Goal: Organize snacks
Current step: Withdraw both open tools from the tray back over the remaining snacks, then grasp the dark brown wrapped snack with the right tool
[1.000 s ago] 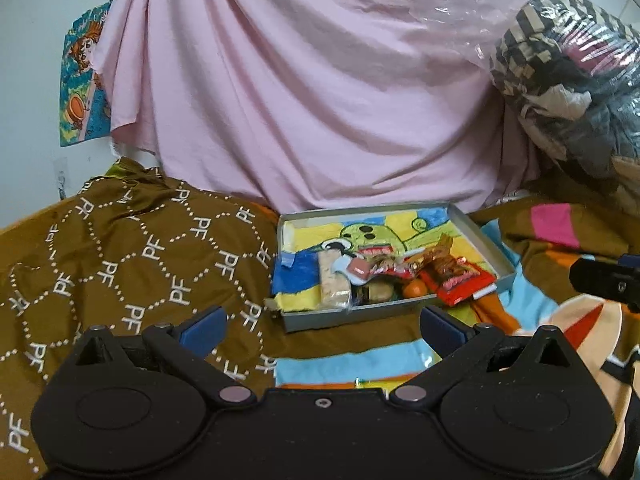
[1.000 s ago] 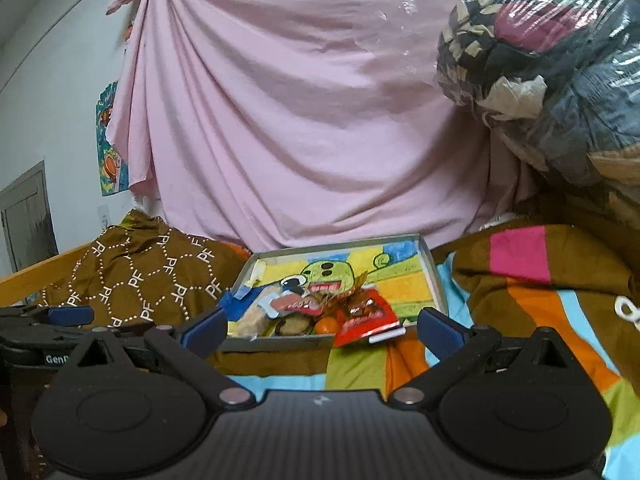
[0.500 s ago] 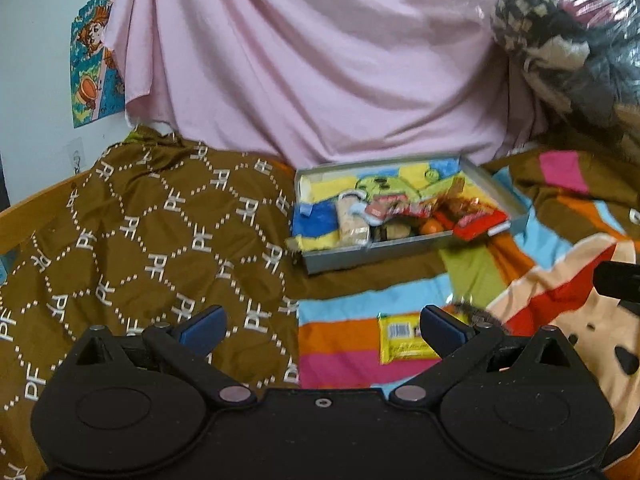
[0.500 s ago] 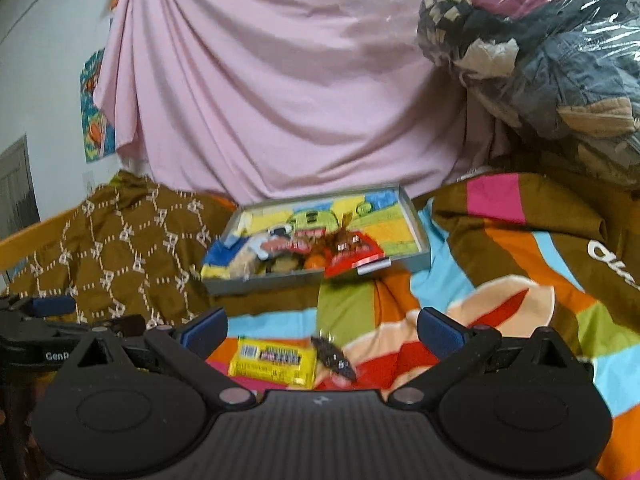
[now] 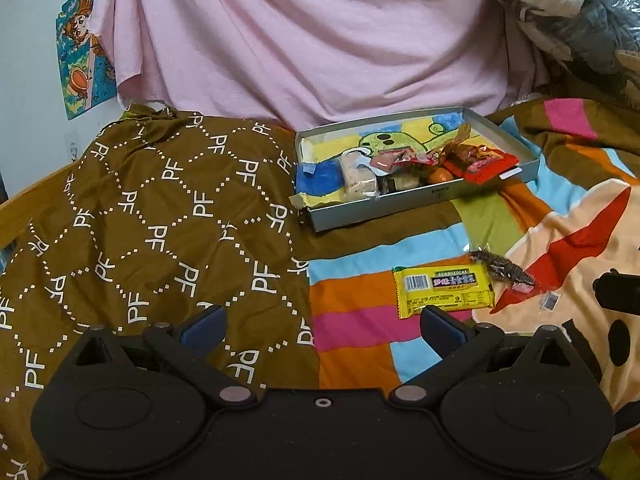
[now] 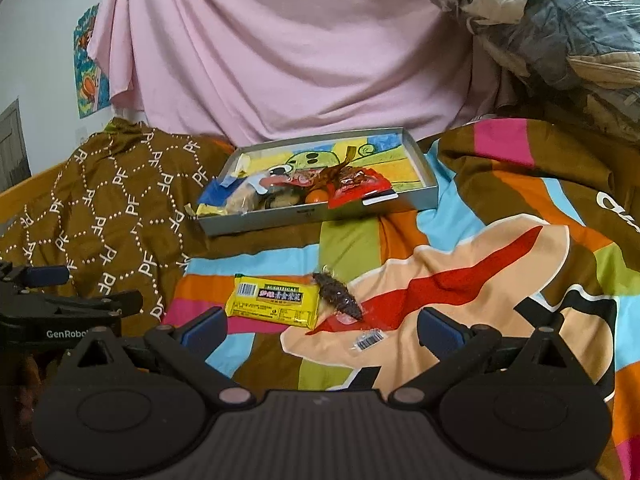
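A shallow grey box (image 5: 384, 205) (image 6: 304, 216) with a cartoon lining holds several snacks, among them a red packet (image 5: 482, 162) (image 6: 360, 186) hanging over its front wall. On the striped bedspread in front lie a yellow snack bar (image 5: 442, 290) (image 6: 274, 300) and a dark snack in a clear wrapper (image 5: 502, 270) (image 6: 338, 296). My left gripper (image 5: 322, 322) is open and empty, low, with the yellow bar just beyond its right finger. My right gripper (image 6: 322, 326) is open and empty, with both loose snacks just ahead between its fingers. The left gripper's side shows in the right wrist view (image 6: 60, 292).
A brown patterned cloth (image 5: 140, 220) covers the left of the bed. A pink sheet (image 5: 300, 40) hangs behind the box. A plastic-wrapped bundle of clothes (image 6: 540, 32) is piled at the back right. A small barcode sticker (image 6: 368, 339) lies on the bedspread.
Both grippers have pulled back from the box and tilted down. The yellow bar and the dark wrapped snack, hidden a second ago, are in view now. Both grippers stayed open.
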